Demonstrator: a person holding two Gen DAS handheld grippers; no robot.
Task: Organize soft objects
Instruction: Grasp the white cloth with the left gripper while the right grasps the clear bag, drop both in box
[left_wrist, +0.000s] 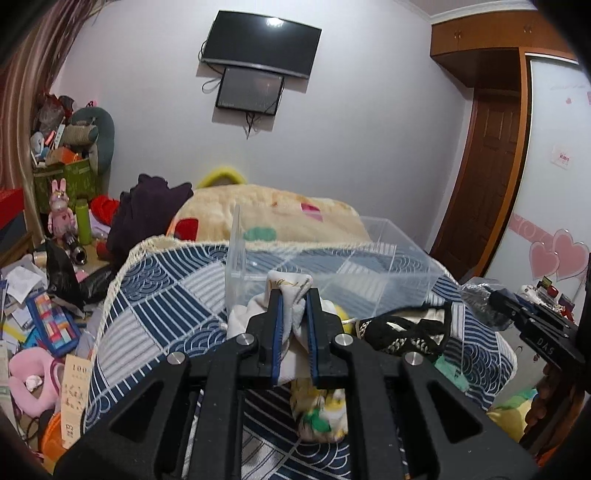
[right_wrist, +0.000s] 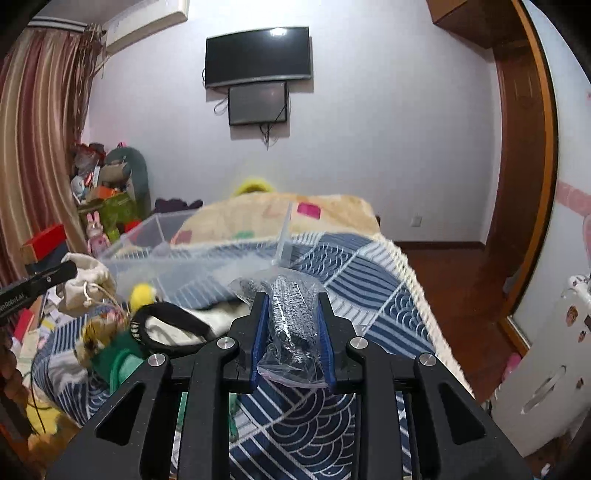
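My left gripper (left_wrist: 294, 293) is shut on a white cloth pouch (left_wrist: 290, 286), held above the blue patterned bedspread (left_wrist: 166, 295) just in front of a clear acrylic box (left_wrist: 332, 258). My right gripper (right_wrist: 291, 295) is shut on a clear plastic bag of grey knit fabric (right_wrist: 291, 317), held above the bedspread (right_wrist: 362, 280) to the right of the clear box (right_wrist: 166, 251). A black-trimmed cloth (left_wrist: 406, 332) and a yellow-green printed soft item (left_wrist: 321, 410) lie on the bed. The right gripper with its bag (left_wrist: 484, 299) shows at the right of the left wrist view.
A cream blanket (left_wrist: 277, 210) and dark clothes (left_wrist: 147, 206) lie behind the box. Clutter covers the floor at left (left_wrist: 37, 314). A wardrobe and door (left_wrist: 487, 147) stand at right. A white cabinet (right_wrist: 546, 369) stands right of the bed.
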